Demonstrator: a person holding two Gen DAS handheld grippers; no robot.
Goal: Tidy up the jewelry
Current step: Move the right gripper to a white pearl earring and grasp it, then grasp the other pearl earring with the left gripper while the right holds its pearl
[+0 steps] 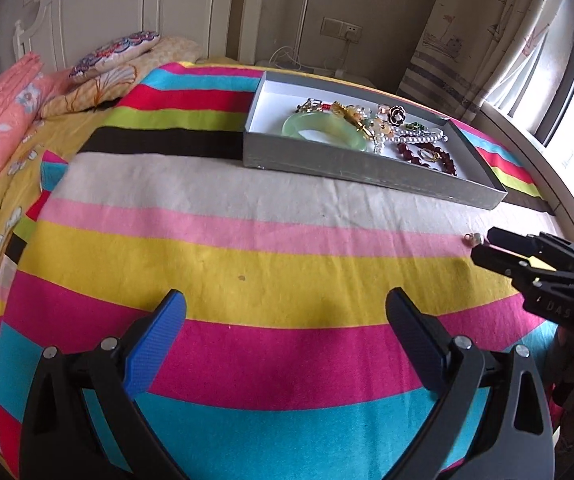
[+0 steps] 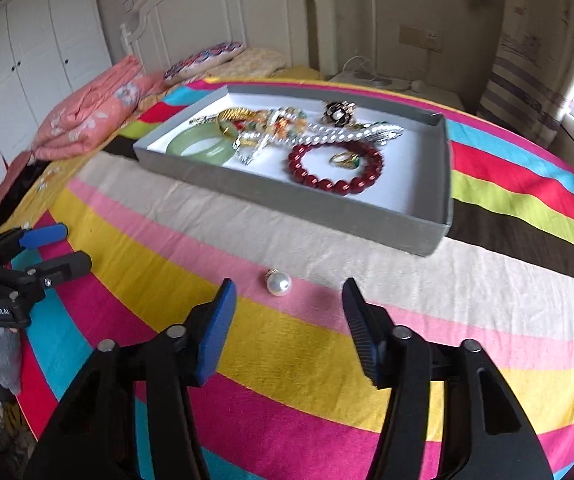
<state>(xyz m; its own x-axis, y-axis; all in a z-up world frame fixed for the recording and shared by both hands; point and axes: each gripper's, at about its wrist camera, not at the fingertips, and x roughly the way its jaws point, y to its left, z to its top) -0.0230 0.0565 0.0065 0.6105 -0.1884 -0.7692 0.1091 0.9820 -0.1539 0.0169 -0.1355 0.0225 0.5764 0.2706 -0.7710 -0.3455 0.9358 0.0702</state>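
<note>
Blue-padded, the right gripper (image 2: 287,316) is hovering with jaws parted and empty, the round white pearl earring (image 2: 278,283) lying loose just beyond its tips on the striped blanket (image 2: 327,380). The left gripper (image 1: 287,328) is hanging spread wide over bare stripes. Farther off, the shallow grey cardboard tray (image 2: 427,236) is sitting with piled jewelry, open cloth between its near wall and the pearl.

Few markings can be read. On the black body of the left gripper (image 2: 53,254), seen at the left edge of the right wrist view, a small white brand label is printed that appears to read "GenRobot.AI". On the black body of the right gripper (image 1: 483,249), seen at the right edge of the left wrist view, pale embossed characters are found that look like "D45", though the last character is cut off by shadow. No other text, number or sign is legible in either view.
</note>
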